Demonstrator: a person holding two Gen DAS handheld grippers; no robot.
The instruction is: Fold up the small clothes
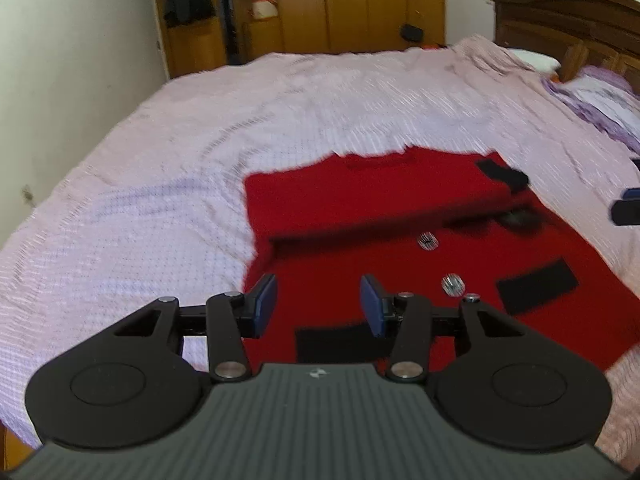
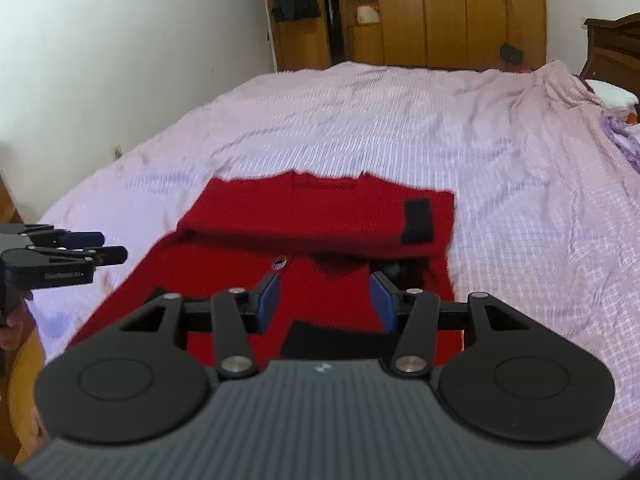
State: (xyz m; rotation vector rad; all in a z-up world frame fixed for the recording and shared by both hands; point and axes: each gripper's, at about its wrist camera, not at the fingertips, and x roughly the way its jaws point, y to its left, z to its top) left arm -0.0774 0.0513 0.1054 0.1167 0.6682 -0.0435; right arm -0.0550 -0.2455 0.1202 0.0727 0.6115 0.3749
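Red knit, a small sweater (image 2: 304,216), lies flat on the pale pink bedspread (image 2: 400,120), toward the near edge of the bed. Its top part is folded down over the body, so one sleeve with a black cuff (image 2: 418,222) lies across the chest, the cuff near the garment's right side. A black hem band (image 1: 538,286) and two small shiny buttons (image 1: 452,283) show on the lower part in the left wrist view, though blur makes their details hard to read.

Both claws hang above the near end of the sweater and hold nothing. On the left gripper (image 1: 318,306) the blue pads (image 1: 266,300) stand spread, with only red cloth seen far below between them. The right gripper (image 2: 326,304) is likewise parted and empty, its pads clear of the fabric. From the right wrist camera the left gripper appears at the far left edge, out over the bedspread just beside the sweater.

Behind the bed stand a wooden wardrobe (image 2: 440,12) and, at the right, a dark wooden headboard (image 1: 568,20).
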